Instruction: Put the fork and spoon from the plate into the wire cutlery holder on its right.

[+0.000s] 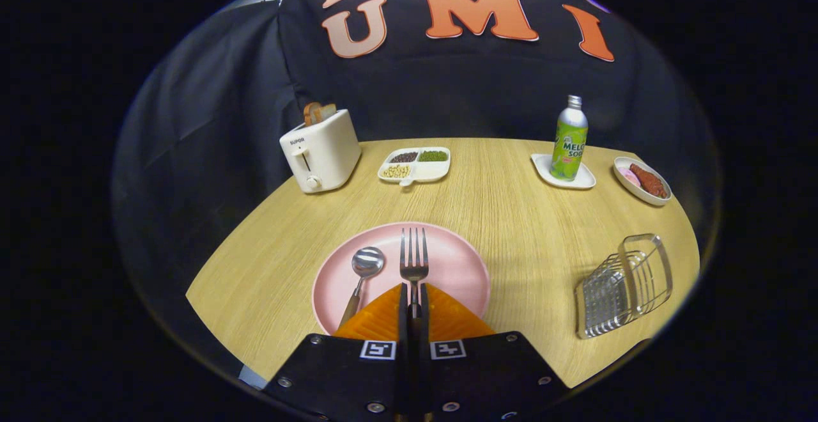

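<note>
Gripper [413, 304] pinching fork [414, 257] handle, both fingers pressed on it over plate [460, 268]; lift straight up, keep tines level, carry right to holder [623, 286], lower handle-first between wires. Fork: slim bright steel, four tines pointing away, lying beside spoon [364, 273] on pink plate.

Gripper-mounted fisheye, close above the plate [460, 262], facing forward across the table [511, 211].
</note>
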The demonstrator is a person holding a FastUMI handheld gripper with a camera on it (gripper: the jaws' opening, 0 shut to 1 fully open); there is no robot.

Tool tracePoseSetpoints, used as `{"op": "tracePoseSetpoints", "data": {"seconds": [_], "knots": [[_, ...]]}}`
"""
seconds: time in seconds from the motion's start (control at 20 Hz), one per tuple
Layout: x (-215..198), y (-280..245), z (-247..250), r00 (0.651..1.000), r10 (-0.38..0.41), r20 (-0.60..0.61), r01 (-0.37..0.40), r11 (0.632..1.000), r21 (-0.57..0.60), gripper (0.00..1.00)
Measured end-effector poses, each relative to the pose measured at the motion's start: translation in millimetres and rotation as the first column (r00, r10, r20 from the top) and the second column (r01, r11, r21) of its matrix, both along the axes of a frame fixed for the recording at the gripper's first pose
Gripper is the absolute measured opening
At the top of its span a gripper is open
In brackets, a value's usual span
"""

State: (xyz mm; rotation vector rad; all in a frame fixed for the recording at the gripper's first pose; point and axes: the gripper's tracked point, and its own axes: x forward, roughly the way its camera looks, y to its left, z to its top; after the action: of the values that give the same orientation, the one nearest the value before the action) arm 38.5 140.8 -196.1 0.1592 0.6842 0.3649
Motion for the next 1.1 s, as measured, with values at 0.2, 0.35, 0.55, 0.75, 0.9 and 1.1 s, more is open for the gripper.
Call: {"op": "tracePoseSetpoints", "data": {"seconds": [0.2,0.35,0.55,0.75,0.9,1.1], "knots": [[9,-66,30,0.999,-0.049,0.024,0.051,0.995,-0.084,0.05],[15,-113,38,0.995,-0.098,-0.006,0.097,0.988,-0.117,0.05],[15,-176,25,0.983,-0.163,-0.082,0.146,0.972,-0.183,0.05],[8,-209,13,0.97,-0.2,-0.14,0.172,0.967,-0.19,0.05],[-2,-215,4,0.966,-0.183,-0.183,0.148,0.97,-0.19,0.05],[-14,-208,2,0.966,-0.127,-0.226,0.086,0.979,-0.184,0.05]]}}
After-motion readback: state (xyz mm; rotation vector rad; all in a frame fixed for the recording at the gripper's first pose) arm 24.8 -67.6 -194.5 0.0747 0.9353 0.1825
